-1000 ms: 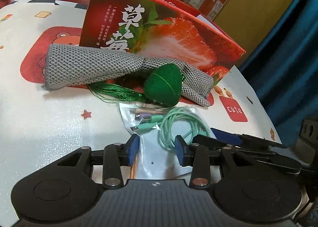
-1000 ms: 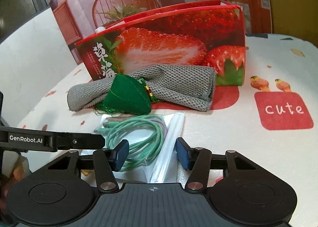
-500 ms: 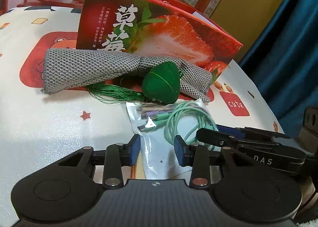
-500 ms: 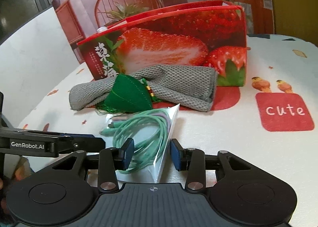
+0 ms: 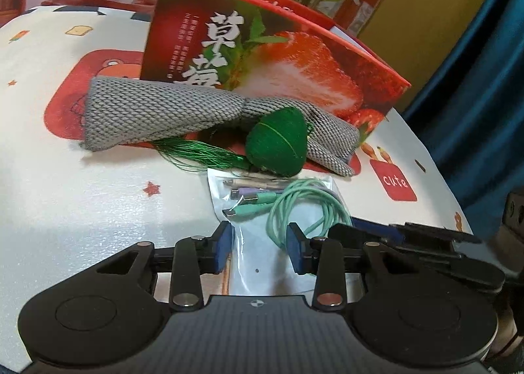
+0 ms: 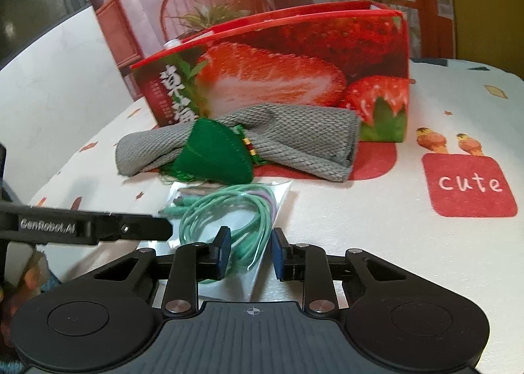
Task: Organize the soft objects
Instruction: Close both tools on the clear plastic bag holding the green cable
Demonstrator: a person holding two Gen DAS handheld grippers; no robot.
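The clear bag of cables (image 5: 262, 243) lies flat on the bench (image 5: 82, 210), near its front edge, with a coil of mint-green cable and a few plugs showing through the plastic. The left gripper (image 5: 258, 251) sits low over the bag's near end, its two blue-padded fingers (image 5: 222, 248) set a moderate gap apart, one on each side of the plastic; whether the pads press it cannot be told. The right gripper (image 6: 249, 252) comes in from the other side, its fingers (image 6: 278, 252) drawn closer together, with the bag's edge (image 6: 258, 243) and loops of cable standing up between them; the pads look close to the plastic or just touching it, but a firm pinch is not certain. Just behind the bag lies one green felt dumpling-shaped ornament (image 5: 278, 144) with a green thread tassel (image 5: 199, 153) spread to its left, resting against one grey knitted cloth (image 5: 157, 115) that is twisted in the middle. Behind the cloth stands one red strawberry-printed box (image 5: 262, 56), upright and open at the top. The bench carries a white cover printed with red squares, one reading "cute" (image 6: 470, 184). In all: two grippers, one bag, one ornament, one cloth, one box.
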